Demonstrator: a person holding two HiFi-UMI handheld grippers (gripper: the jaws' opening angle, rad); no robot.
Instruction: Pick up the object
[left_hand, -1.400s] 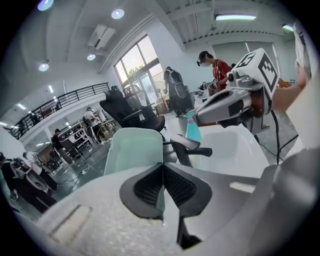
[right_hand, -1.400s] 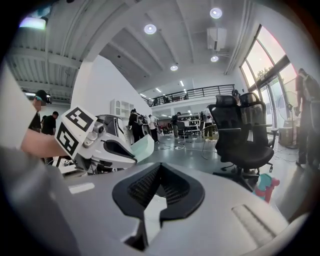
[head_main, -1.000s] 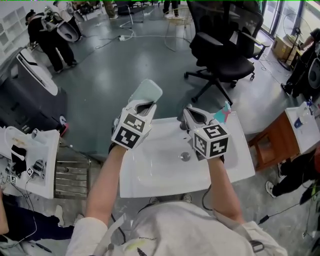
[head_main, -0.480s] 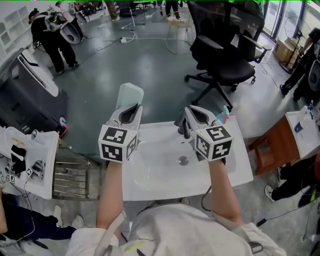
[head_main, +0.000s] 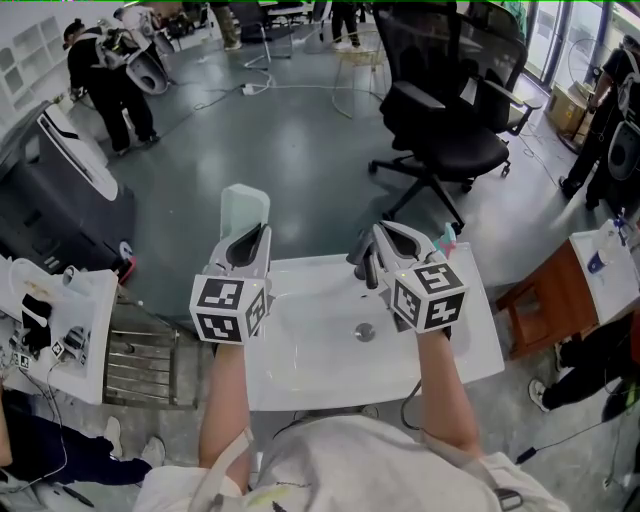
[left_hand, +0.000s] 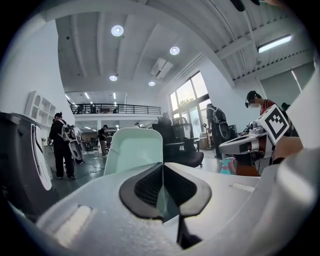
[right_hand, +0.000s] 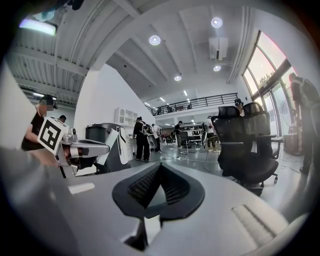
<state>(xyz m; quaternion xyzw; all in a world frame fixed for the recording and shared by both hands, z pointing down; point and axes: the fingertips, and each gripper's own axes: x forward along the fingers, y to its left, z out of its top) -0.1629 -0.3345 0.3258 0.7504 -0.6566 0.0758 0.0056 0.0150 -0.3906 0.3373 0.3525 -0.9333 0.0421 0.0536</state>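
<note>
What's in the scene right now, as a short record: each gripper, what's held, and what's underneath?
left gripper: shut on the pale green board, which sticks out beyond the jaw tips
right gripper: jaws together, nothing between them
below the grippers: white basin with a drain
at the basin's far edge: dark tap, close to the right gripper
beyond: black office chair on the grey floor

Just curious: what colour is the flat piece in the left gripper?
The flat piece is pale mint green, unpatterned; the left gripper view shows it best.
</note>
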